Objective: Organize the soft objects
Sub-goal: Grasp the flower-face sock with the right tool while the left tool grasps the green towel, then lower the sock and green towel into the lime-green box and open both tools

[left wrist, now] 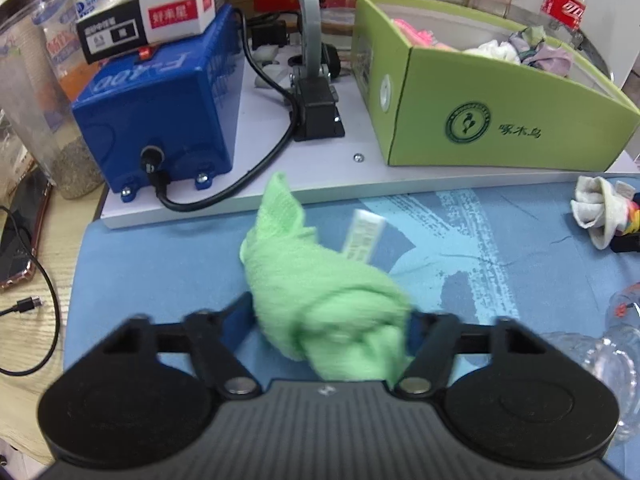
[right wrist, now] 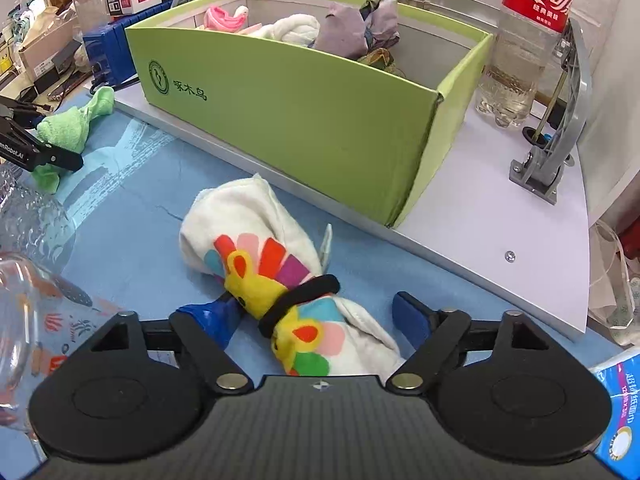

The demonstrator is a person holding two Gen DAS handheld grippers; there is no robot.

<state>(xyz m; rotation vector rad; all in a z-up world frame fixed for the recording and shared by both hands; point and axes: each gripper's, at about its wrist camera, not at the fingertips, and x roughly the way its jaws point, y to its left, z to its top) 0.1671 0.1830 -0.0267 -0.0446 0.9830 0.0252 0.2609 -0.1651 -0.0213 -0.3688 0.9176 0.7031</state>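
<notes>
A crumpled green cloth (left wrist: 316, 280) with a white tag lies on the blue mat, and my left gripper (left wrist: 330, 316) has its fingers pressed against both sides of it. The cloth also shows in the right wrist view (right wrist: 66, 130) with the left gripper on it. A white cloth with a colourful patch and a black band (right wrist: 276, 276) lies on the mat between the open fingers of my right gripper (right wrist: 316, 312); it also shows in the left wrist view (left wrist: 600, 210). A green cardboard box (right wrist: 304, 120) behind holds several soft items.
A blue machine (left wrist: 160, 116) with a black cable stands on the white board left of the box (left wrist: 500, 112). A cola bottle (right wrist: 524, 48) and a grey bracket (right wrist: 556, 144) stand right of the box. Clear plastic bottles (right wrist: 28, 240) lie at the mat's left.
</notes>
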